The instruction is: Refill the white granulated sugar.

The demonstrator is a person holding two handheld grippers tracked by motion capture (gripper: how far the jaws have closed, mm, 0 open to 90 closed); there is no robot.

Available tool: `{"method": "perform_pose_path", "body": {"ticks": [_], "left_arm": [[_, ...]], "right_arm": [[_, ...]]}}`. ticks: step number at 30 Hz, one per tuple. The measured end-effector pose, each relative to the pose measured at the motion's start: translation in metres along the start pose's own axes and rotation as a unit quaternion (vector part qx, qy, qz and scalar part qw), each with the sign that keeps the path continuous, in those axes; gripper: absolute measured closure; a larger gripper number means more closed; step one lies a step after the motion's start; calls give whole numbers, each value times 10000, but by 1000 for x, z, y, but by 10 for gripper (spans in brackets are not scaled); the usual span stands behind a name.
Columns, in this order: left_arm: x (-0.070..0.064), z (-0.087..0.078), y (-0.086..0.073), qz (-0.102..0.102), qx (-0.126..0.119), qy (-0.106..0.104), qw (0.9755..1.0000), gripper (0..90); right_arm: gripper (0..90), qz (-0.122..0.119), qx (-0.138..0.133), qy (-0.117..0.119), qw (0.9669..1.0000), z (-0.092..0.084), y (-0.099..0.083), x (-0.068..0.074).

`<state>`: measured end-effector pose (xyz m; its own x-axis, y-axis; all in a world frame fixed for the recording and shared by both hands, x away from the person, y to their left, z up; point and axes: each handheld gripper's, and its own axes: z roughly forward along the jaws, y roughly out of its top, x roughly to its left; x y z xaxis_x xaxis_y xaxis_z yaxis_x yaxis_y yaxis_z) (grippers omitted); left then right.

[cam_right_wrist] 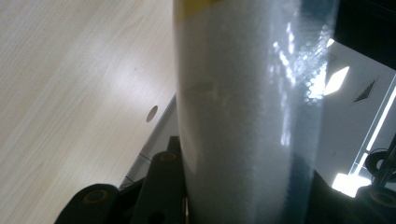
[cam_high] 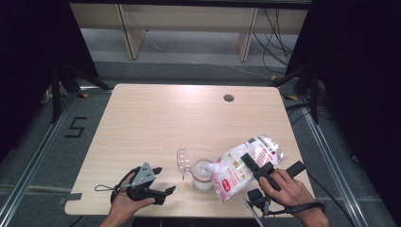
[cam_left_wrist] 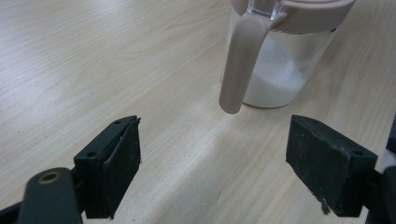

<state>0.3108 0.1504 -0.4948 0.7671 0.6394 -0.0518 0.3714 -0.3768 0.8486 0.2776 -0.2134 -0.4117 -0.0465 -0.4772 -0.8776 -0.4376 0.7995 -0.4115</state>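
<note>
Both tongs are busy in different ways. On the right, the right gripper [cam_high: 257, 166] squeezes a see-through bag [cam_high: 246, 165] of white grains, and its jaws press on both sides of the bag [cam_right_wrist: 247, 116]. It tips the bag so one corner points down at nine o'clock, right over the open jar [cam_high: 203, 174]. I think this is so the grains can pour in. White grains already sit in the jar [cam_left_wrist: 275, 70], and its clear lid [cam_high: 183, 161] is flipped up out of the way. Over at the jar's nine o'clock, the left gripper [cam_high: 160, 182] waits low on the table [cam_high: 165, 118] with jaws wide apart, holding nothing. The right hand [cam_high: 288, 189] grips from below, wrist bent toward eleven o'clock.
</note>
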Motion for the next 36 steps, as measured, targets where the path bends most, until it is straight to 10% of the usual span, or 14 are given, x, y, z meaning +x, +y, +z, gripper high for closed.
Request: {"method": "perform_pose_path", "body": {"ticks": [36], "left_arm": [[1, 0, 0, 71, -9, 22, 10000, 177]], "right_arm": [[749, -35, -33, 53, 10000, 1, -4, -1]]}}
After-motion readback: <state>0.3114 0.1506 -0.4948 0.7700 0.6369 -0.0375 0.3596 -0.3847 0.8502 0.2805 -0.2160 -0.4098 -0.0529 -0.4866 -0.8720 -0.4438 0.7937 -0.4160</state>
